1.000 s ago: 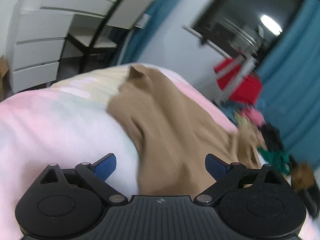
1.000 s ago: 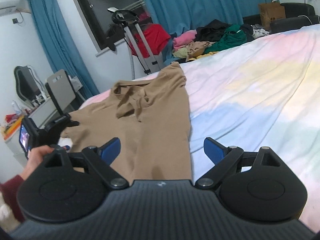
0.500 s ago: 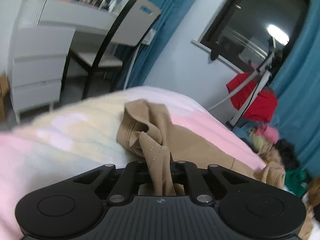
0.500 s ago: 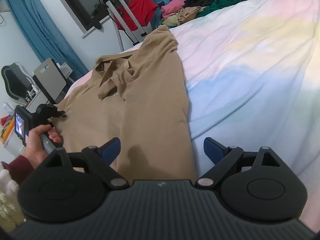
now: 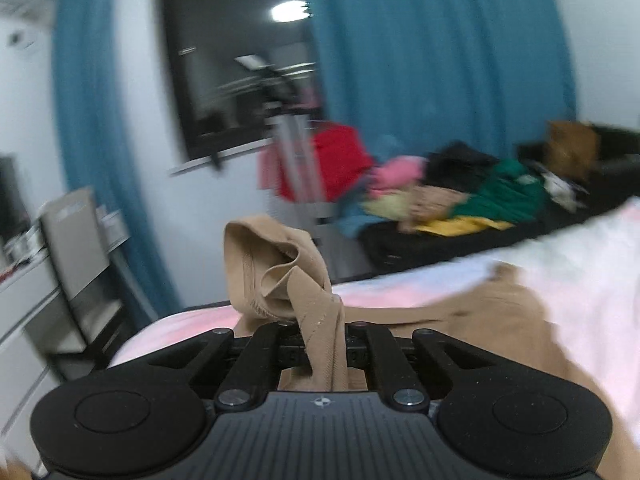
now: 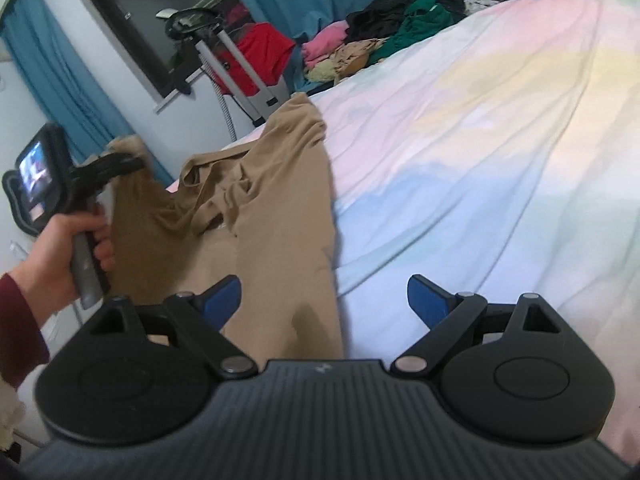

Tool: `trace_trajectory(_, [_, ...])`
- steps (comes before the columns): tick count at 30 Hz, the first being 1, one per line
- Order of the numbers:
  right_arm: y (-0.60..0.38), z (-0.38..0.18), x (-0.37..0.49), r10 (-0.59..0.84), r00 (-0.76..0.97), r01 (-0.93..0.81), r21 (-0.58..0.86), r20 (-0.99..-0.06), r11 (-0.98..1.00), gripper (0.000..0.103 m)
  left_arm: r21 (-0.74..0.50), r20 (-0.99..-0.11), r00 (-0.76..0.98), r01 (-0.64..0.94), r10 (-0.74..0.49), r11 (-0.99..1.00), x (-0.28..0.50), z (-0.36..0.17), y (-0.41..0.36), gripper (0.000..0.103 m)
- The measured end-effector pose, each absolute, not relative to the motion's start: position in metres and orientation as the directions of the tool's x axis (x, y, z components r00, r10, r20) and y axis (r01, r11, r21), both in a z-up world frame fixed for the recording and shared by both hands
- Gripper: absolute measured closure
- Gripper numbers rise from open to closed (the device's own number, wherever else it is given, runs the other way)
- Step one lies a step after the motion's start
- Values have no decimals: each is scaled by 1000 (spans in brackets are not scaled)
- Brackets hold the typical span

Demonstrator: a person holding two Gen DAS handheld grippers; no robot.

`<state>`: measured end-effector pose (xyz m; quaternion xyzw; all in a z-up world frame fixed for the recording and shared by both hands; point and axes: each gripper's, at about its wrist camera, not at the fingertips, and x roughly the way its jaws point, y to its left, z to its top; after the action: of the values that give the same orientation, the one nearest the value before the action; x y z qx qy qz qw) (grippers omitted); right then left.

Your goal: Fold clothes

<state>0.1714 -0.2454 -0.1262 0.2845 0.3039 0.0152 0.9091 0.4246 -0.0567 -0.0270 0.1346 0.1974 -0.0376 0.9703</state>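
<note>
A tan shirt (image 6: pixel 264 216) lies spread on the pastel bed (image 6: pixel 500 140), collar toward the far end. My left gripper (image 5: pixel 320 330) is shut on the tan shirt's sleeve (image 5: pixel 276 268) and holds it lifted above the bed; it also shows in the right wrist view (image 6: pixel 124 164) at the shirt's left side. My right gripper (image 6: pixel 324 300) is open and empty, hovering over the shirt's near right edge, blue fingertips (image 6: pixel 224 298) spread wide.
A pile of coloured clothes (image 6: pixel 380 44) lies beyond the bed's far edge. A garment steamer with a red item (image 6: pixel 248 64) stands by the dark window. A chair and white desk (image 5: pixel 76 248) stand at the left, with blue curtains behind.
My left gripper closed on the sleeve and lifted it up and toward the shirt's middle. My right gripper stayed open and moved a little closer over the hem.
</note>
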Motion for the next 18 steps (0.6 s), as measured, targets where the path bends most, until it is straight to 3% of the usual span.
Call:
trace_trajectory(5, [-251,-131,177,203,813,154,538,-546,829,12,226,-474,879,184,-57,957,439,-65,-125,96])
trace_trajectory(8, [-255,-137,181,189,817,155,523,-545,838,12,168,-533,842,197,-79,966,445,-88,-133,79])
trace_trajectory(10, [-259,-142,184,188,814,165,530,-549,832,12,121,-547,830,207,-109,971,445,-94,-129,58])
trace_trajectory(15, [-256,-143,187,237,814,120,552,-530,825,12,17,-533,832,189,-151,982,409,-69,-91,44])
trace_trajectory(18, [-251,-137,185,268,821,77,562,-505,823,12,18,-512,849,163,-131,986,357,-42,-62,42])
